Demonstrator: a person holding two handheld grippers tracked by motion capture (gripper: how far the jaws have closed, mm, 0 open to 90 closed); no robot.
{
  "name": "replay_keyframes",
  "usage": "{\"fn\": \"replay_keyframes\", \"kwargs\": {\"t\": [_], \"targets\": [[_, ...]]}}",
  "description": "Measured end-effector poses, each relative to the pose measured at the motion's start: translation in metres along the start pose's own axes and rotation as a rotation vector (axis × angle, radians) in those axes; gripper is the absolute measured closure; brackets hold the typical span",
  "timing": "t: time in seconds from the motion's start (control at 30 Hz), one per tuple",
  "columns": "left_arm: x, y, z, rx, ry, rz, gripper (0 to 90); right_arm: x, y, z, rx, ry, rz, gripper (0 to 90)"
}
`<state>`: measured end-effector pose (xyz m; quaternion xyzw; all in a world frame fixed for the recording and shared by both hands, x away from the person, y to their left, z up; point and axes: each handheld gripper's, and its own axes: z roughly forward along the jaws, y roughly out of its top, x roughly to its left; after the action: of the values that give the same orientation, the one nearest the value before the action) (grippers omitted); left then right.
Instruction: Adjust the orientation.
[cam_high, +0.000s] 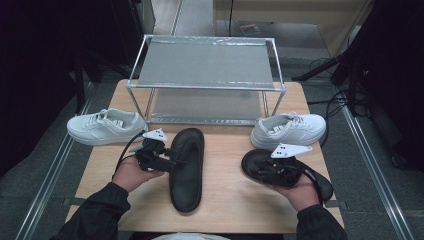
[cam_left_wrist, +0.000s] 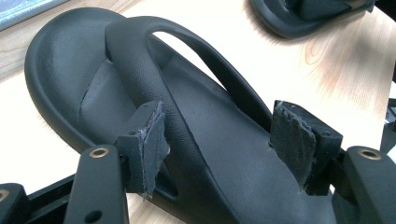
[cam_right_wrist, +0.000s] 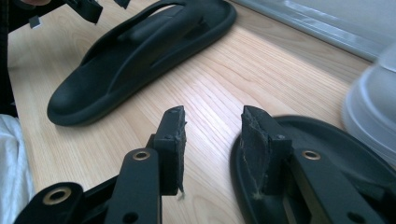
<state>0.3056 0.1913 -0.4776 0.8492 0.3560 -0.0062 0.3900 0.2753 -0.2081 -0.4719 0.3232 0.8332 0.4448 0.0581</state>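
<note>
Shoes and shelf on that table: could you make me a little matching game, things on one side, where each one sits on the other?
Things:
1. left white sneaker
2. right white sneaker
3. middle black sandal
4. metal rack

Places:
A. at the back of the table
B. at the table's left edge
C. beside the rack's right front leg
D. between the open jaws of the left gripper

Pairs: 1-B, 2-C, 3-D, 4-A

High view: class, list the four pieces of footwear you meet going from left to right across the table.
Left white sneaker → black sandal in the middle → black sandal under the right hand and, behind it, right white sneaker.
</note>
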Motion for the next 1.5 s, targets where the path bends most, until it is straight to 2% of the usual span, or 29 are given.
{"fn": "replay_keyframes", "kwargs": {"t": [0.6, 0.67, 0.8, 1.0, 1.27, 1.4, 1.47, 1.5], "targets": [[0.002, 0.012, 0.01, 0.0, -0.021, 0.013, 35.8, -0.021, -0.03, -0.04, -0.005, -0.097, 0.048, 59.8], [0.002, 0.014, 0.011, -0.001, -0.024, 0.015, 35.8, -0.026, -0.038, -0.043, 0.017, -0.111, 0.059, 59.0], [0.002, 0.017, 0.012, 0.002, -0.024, 0.022, 35.8, -0.029, -0.044, -0.046, 0.032, -0.127, 0.053, 58.9], [0.002, 0.018, 0.013, -0.006, -0.025, 0.019, 35.8, -0.035, -0.049, -0.043, 0.048, -0.111, 0.063, 58.6], [0.004, 0.017, 0.012, -0.007, -0.017, 0.018, 35.8, -0.046, -0.053, -0.023, 0.128, -0.067, 0.045, 61.9], [0.004, 0.017, 0.011, -0.006, -0.012, 0.023, 35.8, -0.049, -0.053, -0.018, 0.14, -0.034, 0.045, 67.8], [0.005, 0.017, 0.011, -0.005, -0.012, 0.02, 35.8, -0.047, -0.05, -0.017, 0.146, -0.014, 0.036, 74.6], [0.005, 0.017, 0.011, -0.005, -0.011, 0.019, 35.8, -0.047, -0.05, -0.017, 0.146, -0.014, 0.036, 74.6]]}}
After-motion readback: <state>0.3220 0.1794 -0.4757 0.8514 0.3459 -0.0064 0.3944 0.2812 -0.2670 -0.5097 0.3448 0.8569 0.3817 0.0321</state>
